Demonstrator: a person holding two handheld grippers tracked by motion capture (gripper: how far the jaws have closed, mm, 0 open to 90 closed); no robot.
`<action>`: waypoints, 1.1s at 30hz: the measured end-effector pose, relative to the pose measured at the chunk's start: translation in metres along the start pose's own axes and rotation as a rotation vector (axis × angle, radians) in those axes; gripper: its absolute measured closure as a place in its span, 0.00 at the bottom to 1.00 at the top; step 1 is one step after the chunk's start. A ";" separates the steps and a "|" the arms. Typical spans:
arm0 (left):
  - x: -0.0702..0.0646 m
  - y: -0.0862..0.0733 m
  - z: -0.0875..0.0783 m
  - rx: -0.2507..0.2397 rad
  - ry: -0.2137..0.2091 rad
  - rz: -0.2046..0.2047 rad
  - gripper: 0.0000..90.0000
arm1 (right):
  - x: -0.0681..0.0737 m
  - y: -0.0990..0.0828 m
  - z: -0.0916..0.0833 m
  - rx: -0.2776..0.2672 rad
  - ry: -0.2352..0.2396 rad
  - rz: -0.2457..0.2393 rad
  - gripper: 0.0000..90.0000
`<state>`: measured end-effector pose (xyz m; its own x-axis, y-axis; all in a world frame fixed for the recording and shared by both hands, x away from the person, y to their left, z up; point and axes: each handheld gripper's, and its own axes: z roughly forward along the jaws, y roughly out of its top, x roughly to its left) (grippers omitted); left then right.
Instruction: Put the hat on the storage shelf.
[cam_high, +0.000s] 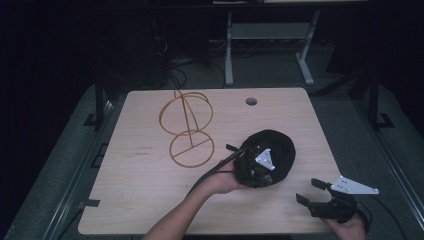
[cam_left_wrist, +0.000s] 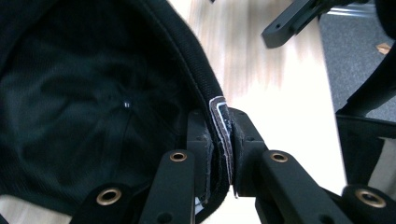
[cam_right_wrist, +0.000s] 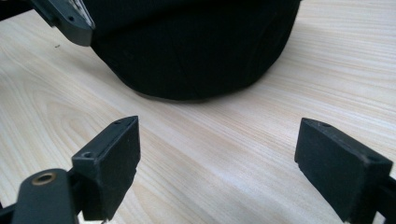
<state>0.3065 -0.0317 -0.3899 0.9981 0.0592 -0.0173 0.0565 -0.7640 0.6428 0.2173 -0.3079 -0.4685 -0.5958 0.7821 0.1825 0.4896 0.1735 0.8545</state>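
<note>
Left gripper fingers clamp the black fabric cap's rim; probably next, lift toward the gold wire stand at ten o'clock; right gripper fingers gape.

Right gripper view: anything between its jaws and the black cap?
Nothing. In the right gripper view, bare wooden table runs from the open right gripper to the black cap; the high view shows the same gap.

Dim lab: bare desk, floor cables.

A pale wooden table bears a black cap and a wire stand.
</note>
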 end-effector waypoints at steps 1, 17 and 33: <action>-0.001 0.003 -0.006 -0.025 -0.004 0.000 0.89 | 0.002 0.001 -0.001 -0.013 0.004 -0.004 0.15; 0.010 0.021 -0.070 -0.288 -0.087 -0.080 0.89 | 0.017 0.017 -0.002 -0.120 0.076 -0.040 0.15; 0.011 0.036 -0.094 -0.398 -0.186 -0.101 0.89 | 0.030 0.040 0.005 -0.208 0.108 -0.091 0.16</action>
<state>0.3170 0.0012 -0.2950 0.9777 -0.0238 -0.2086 0.1757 -0.4511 0.8750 0.2220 -0.2742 -0.4313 -0.7014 0.6985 0.1419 0.2962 0.1045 0.9494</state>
